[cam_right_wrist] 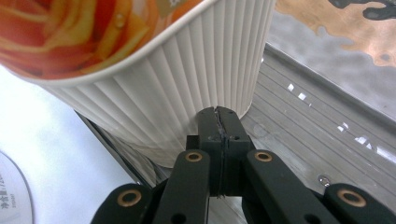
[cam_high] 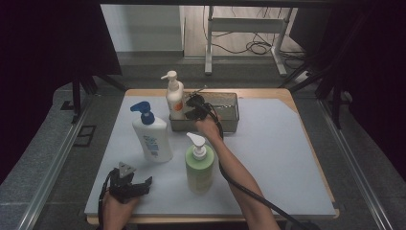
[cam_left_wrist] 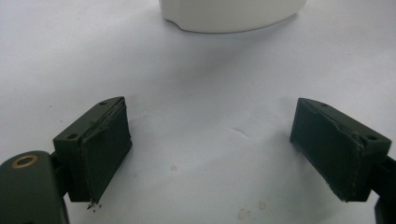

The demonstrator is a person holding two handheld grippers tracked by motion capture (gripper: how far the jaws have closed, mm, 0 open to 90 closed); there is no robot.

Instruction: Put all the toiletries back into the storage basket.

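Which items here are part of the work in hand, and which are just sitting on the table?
In the job:
- white ribbed bottle, standing in the metal tray
- right gripper, shut, its tips at the bottle's base

Lying about:
- white bottle with blue pump
- green pump bottle
- left gripper, open over bare table

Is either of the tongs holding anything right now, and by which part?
Nothing is held. The right tongs are shut empty beside the ribbed white bottle in the metal tray; the left tongs stand open.
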